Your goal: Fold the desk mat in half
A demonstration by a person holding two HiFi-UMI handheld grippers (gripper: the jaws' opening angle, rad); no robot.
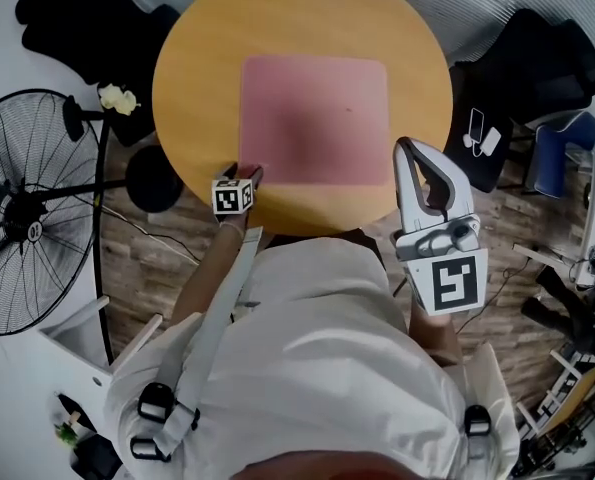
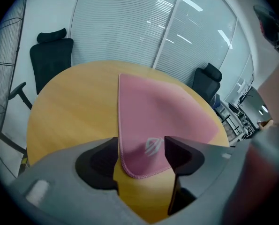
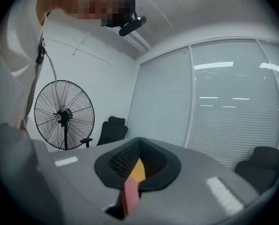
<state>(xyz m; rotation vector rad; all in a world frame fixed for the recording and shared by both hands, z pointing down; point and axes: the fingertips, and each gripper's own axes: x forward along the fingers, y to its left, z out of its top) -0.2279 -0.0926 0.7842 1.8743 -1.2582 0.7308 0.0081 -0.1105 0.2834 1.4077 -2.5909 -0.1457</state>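
**Desk mat (image 1: 315,118) unfolded on the round worktop (image 1: 197,78), both grippers at the worktop's near edge.**
We see the pink mat lying flat across the middle of the worktop. The left gripper (image 2: 140,154) points down at the worktop's near-left part, its jaws wide apart on either side of the mat's rounded corner, not pressing it. The right gripper (image 1: 407,148) hangs over the worktop's near-right edge, jaws closed at the tips and empty.
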